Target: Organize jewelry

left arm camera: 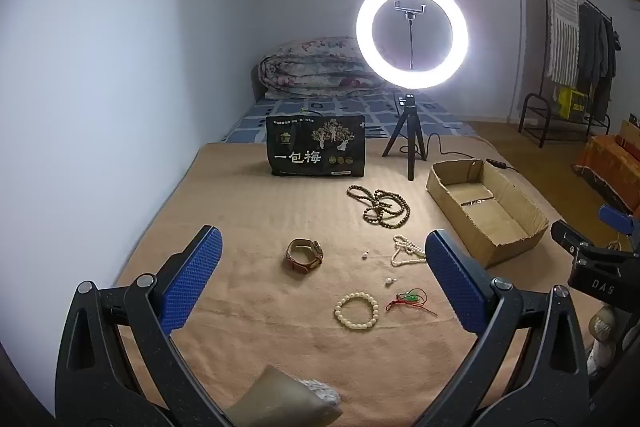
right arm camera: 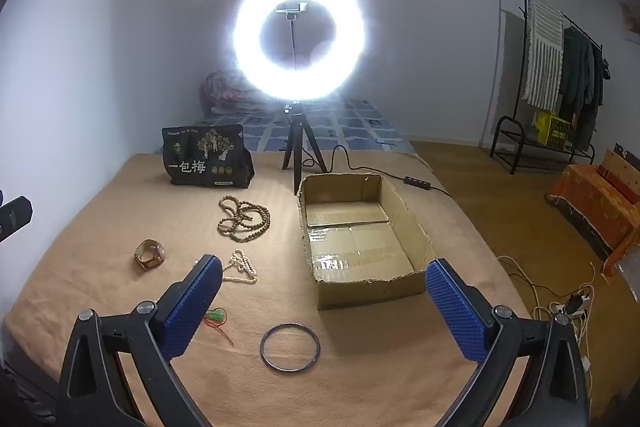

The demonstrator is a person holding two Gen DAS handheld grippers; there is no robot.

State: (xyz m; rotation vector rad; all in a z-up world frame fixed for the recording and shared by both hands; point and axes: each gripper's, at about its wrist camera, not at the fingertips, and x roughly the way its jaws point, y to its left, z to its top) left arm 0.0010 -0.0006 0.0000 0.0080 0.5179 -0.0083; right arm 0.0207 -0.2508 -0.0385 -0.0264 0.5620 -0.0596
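Tan blanket [right arm camera: 120, 211] covers the bed, open cardboard box [right arm camera: 412, 227] sits on it right of the jewelry: brown bead necklace [right arm camera: 244, 217], white bead bracelet [left arm camera: 356, 310], dark bangle [right arm camera: 290, 347]. Left gripper [left arm camera: 323, 281] and right gripper [right arm camera: 324, 303] both hover with fingers wide apart, holding nothing.

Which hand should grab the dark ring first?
Probably the right. The dark bangle lies just ahead of the right gripper, between its open jaws, near the cardboard box. The left wrist view doesn't show it.
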